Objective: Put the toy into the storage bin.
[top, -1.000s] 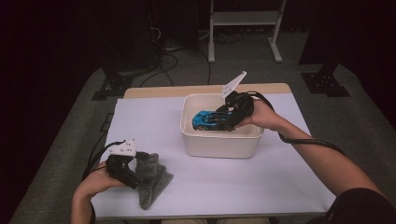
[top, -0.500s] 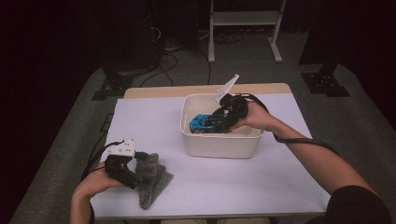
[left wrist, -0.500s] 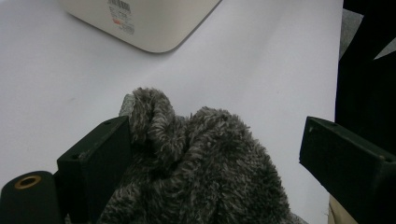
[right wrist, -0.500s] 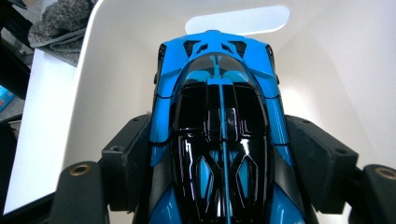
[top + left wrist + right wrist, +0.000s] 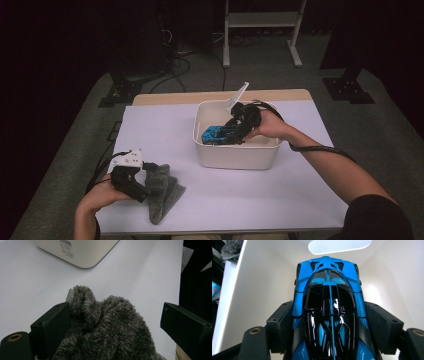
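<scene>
right gripper (image 5: pixel 234 131) is clamped on the blue car (image 5: pixel 329 312) down inside the bin (image 5: pixel 235 155), car's long axis running straight out along the jaws (left gripper (image 5: pixel 142 186) sits open around the sock (image 5: pixel 105 327)).

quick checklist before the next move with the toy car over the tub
1. Right gripper clamped on both flanks of the toy car: ok.
2. Car inside the tub walls: ok.
3. Car resting on the tub floor: cannot tell.
4. Left gripper open around the grey cloth, right pad clear of it: ok.
5. Tub standing flat on the table: ok.
</scene>
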{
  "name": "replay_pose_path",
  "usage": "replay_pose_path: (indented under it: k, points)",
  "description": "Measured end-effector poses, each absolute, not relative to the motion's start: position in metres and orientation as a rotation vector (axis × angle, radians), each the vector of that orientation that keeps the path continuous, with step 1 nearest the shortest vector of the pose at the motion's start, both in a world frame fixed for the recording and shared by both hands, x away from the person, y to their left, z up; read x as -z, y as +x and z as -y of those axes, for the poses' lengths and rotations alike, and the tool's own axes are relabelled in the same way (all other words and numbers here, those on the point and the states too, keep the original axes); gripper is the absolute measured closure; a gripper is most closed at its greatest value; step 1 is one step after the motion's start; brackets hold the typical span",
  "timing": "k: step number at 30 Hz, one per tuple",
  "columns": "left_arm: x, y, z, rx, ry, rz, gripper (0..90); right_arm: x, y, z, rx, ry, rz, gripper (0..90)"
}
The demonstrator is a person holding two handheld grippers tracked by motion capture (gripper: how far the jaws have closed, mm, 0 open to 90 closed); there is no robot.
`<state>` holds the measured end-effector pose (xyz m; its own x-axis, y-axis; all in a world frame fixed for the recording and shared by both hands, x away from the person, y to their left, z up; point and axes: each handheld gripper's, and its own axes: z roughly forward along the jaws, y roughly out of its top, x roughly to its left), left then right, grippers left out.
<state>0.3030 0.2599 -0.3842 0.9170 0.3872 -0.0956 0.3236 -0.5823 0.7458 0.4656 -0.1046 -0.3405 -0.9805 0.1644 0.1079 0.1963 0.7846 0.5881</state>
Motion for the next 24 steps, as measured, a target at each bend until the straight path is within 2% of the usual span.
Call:
replay_pose_path:
  k: [24]
  points:
    - [0.382, 0.301, -0.264, -0.097, 2.214, -0.507, 8.7, 0.355, 0.468, 0.091, 0.809, -0.292, 2.939, 26.5]
